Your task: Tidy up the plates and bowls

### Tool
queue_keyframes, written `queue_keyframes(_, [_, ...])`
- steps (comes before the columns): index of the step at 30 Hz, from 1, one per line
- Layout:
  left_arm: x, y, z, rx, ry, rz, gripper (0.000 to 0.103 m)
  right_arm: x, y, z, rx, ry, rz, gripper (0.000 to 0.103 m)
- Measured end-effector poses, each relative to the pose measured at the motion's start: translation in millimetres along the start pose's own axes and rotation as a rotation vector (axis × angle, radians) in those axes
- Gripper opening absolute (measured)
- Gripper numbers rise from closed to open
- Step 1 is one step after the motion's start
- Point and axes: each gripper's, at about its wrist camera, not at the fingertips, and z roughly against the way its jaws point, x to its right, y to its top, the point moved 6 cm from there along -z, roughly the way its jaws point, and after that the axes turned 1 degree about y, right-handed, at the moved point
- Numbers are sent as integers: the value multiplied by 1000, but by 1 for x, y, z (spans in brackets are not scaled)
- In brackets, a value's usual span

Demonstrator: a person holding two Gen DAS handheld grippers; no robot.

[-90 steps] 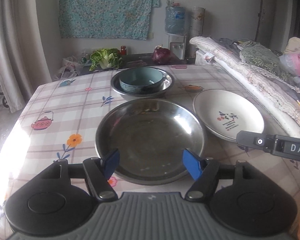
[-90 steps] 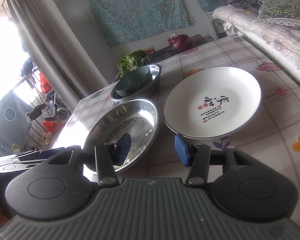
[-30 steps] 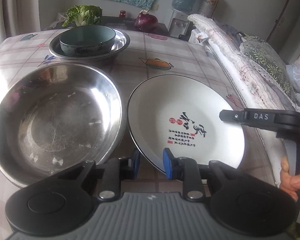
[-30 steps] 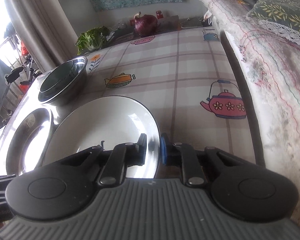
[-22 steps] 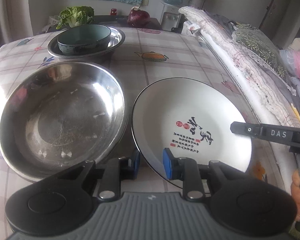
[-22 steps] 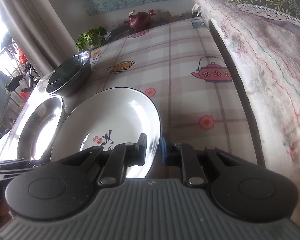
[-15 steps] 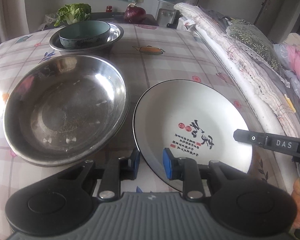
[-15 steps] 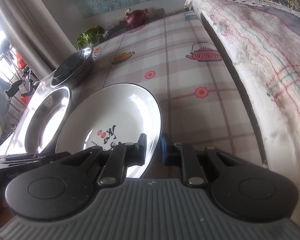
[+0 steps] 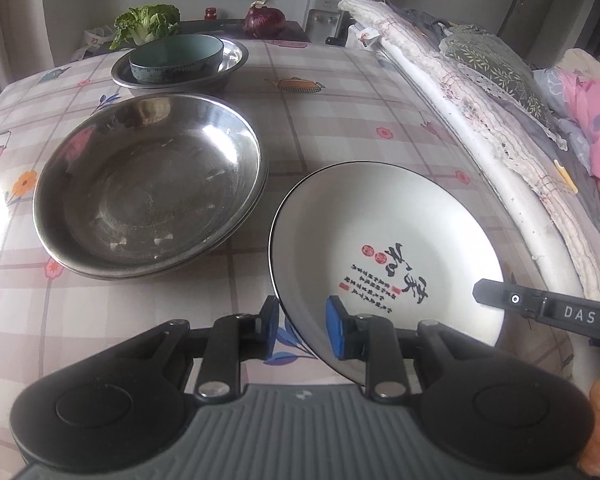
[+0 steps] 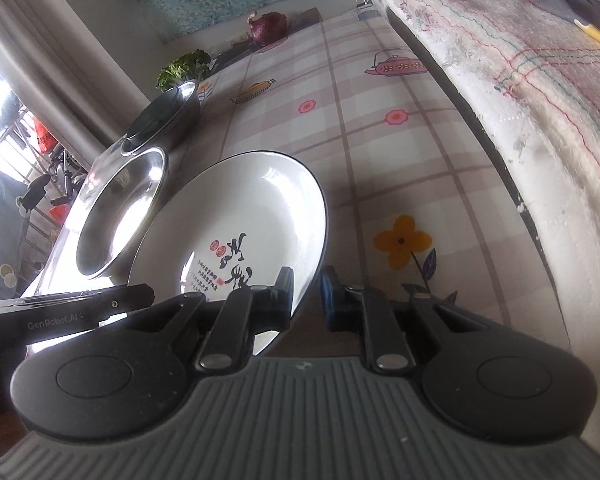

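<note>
A tabletop (image 9: pixel 340 92) under a checked cloth printed with teapots and flowers carries the dishes. The white round ceramic plate with black rim and calligraphy (image 9: pixel 384 240) is held tilted just above it, near its front edge. The left tool (image 9: pixel 302 326) clamps the plate's near rim, and the right tool (image 10: pixel 306 294) is closed on its right rim. Beside the plate sits a wide steel basin (image 9: pixel 148 188); behind that, a teal bowl (image 9: pixel 176 58) rests inside a smaller steel dish (image 9: pixel 232 60).
</note>
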Motion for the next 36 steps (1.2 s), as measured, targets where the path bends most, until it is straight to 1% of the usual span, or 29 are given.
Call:
queue_keyframes(4, [0, -4, 4, 1, -10, -13, 26, -2, -8, 5, 3, 8, -7, 15])
queue_keyframes(7, [-1, -3, 2, -3, -34, -7, 32, -2, -11, 6, 8, 16, -17, 16])
queue_keyframes(9, [0, -1, 0, -3, -30, -24, 35, -2, -10, 6, 13, 12, -24, 16])
queue_keyframes(14, [1, 3, -10, 8, -18, -50, 36, -1, -4, 6, 54, -54, -14, 21])
queue_keyframes(19, [3, 7, -17, 22, -2, -73, 36, -3, 0, -3, 91, -104, 7, 21])
queue_keyframes(22, [2, 8, -20, 31, 4, -73, 35, -5, -1, -11, 102, -127, 11, 21])
queue_keyframes(26, [-2, 9, -19, 34, 13, -65, 26, -11, -2, -16, 106, -118, 15, 17])
queue_keyframes(27, [-3, 9, -18, 34, 11, -63, 25, -13, -2, -16, 107, -134, 28, 17])
queue_keyframes(30, [-4, 8, -12, 44, 8, -77, 25, -18, -4, -15, 105, -161, 65, 18])
queue_keyframes(33, [-2, 2, -3, 101, 3, -140, 25, -18, -8, -11, 98, -160, 64, 18])
queue_keyframes(36, [-5, -5, -1, 105, -24, -157, 25, -19, -14, -7, 94, -155, 70, 18])
